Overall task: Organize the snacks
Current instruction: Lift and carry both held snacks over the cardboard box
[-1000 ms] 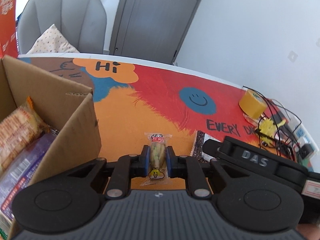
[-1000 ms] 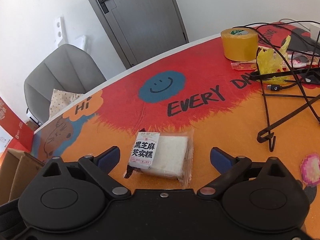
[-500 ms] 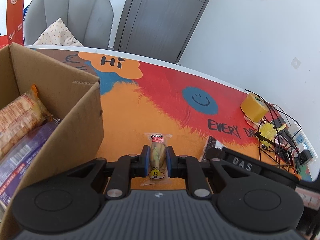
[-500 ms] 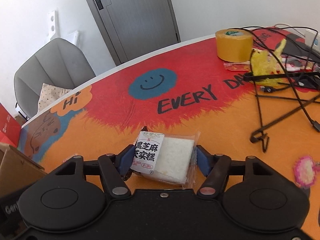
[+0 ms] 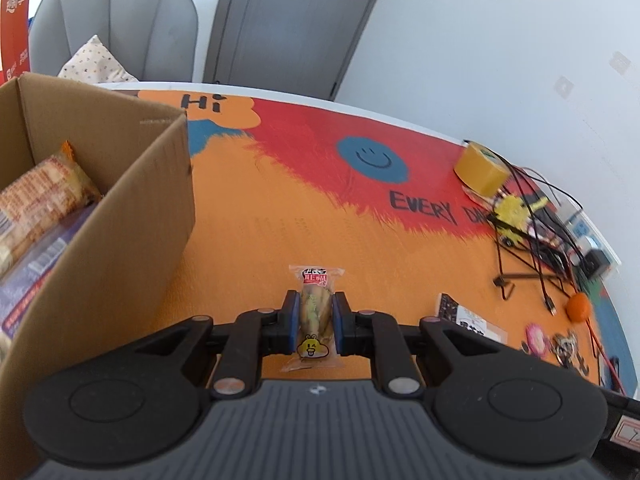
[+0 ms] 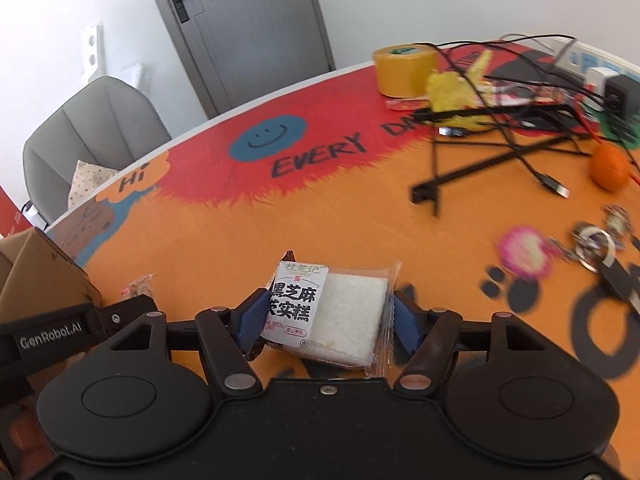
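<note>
Now left claw (image 5: 312, 317) pinches narrow snack packet (image 5: 315, 312) lengthwise, cardboard box (image 5: 132, 216) close to its left; right claw (image 6: 326, 317) clamps flat cake packet (image 6: 328, 312), box farther left.

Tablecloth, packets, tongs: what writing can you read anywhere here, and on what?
"Hi": tablecloth, orange cloud.
"EVERY DA…": tablecloth, cut off by cables.
"黑芝麻芡实糕": white cake packet in the right tongs.
"GenRobot.AI": left tongs' side, seen in the right view.
Small snack packet in the left tongs: too blurred.
Red banner: blurred.
</note>
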`<state>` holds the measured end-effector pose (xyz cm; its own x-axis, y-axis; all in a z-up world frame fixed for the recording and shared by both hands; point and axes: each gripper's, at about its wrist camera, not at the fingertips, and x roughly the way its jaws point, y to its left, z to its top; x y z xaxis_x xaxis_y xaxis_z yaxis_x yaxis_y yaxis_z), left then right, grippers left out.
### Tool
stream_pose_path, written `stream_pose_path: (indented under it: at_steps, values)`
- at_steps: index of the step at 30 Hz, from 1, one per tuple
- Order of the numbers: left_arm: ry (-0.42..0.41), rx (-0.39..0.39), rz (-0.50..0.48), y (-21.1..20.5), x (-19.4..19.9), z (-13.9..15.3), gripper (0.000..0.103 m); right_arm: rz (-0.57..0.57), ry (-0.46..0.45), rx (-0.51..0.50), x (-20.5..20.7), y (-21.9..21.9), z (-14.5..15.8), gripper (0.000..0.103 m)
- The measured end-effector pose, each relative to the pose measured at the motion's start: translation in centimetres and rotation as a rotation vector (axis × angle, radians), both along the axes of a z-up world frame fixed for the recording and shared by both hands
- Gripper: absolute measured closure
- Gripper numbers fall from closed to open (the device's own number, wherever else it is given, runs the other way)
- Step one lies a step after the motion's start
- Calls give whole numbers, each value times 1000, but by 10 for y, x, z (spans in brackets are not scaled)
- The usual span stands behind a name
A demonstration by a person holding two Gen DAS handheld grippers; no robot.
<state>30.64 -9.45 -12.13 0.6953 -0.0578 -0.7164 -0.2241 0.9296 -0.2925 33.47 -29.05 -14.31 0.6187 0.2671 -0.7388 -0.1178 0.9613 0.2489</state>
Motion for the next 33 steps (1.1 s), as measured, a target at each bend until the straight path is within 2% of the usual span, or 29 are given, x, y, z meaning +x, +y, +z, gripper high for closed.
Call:
stream_pose_path:
  at_steps: [4,10,13,14,17,20,33]
  values:
    - [-6,2,-13,-1,-8,1,87,-22,-9,-24,-8,-4,0,34]
    - [-9,5,-10,3,-16,3,87,-36,-15,-71,-5,8,-5,21]
    - [-12,7,-4,6,-20,4,87,-39,-36,-118,-5,17,-8,19]
    - [-12,7,-4,7,-21,4,87,-40,-44,-135,-6,19,-9,21]
    - [-18,7,-3,8,-24,6,87,-42,-71,-185,-11,25,-8,38]
    - [-30,5,-8,9,-29,11,87,-48,-70,-141,-16,19,-3,44]
    - [-117,33,-23,12,-63,48,87,-19,-156,-14,-50,17,37,45]
